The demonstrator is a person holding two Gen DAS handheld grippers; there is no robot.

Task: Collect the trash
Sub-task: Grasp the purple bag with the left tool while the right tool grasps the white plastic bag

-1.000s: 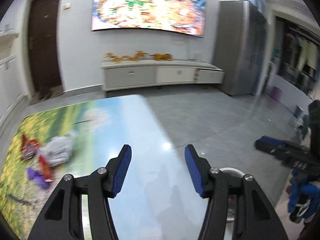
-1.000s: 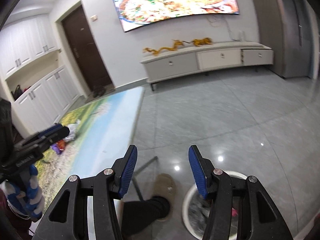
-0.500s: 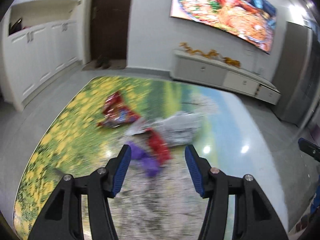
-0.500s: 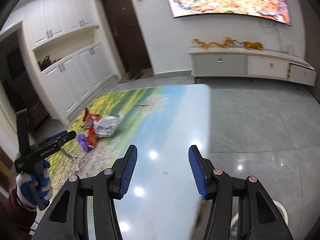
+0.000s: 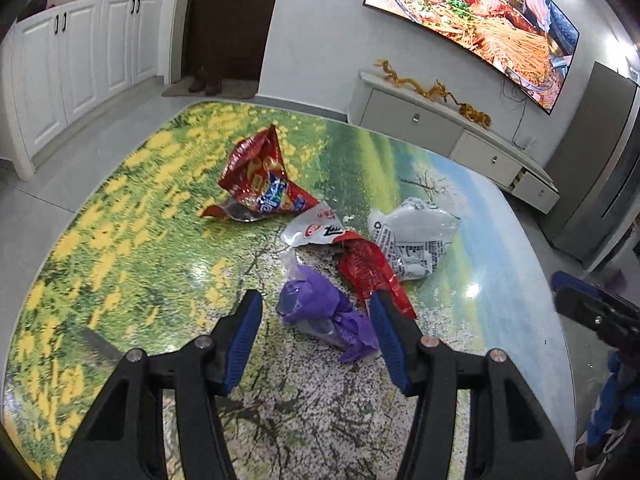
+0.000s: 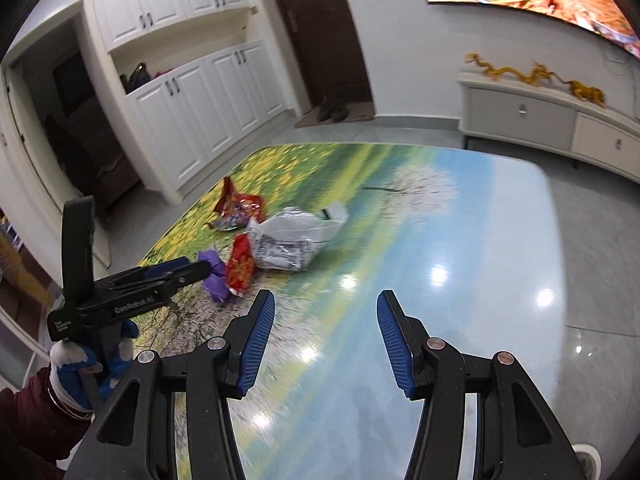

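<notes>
Several wrappers lie on the landscape-print table. A purple wrapper lies straight ahead between the open jaws of my left gripper, which hovers above it, empty. Beside it are a red wrapper, a white printed bag, a white-and-red wrapper and a red snack bag. My right gripper is open and empty over the blue part of the table; the pile lies ahead to its left, with the left gripper by the purple wrapper.
A white bin rim shows on the floor at the right wrist view's bottom right. White cabinets, a dark door and a low TV console line the walls beyond the table.
Both grippers have swung left from the floor and bin toward the table. The left gripper has closed in on the wrapper pile, with the purple wrapper between its open jaws.
</notes>
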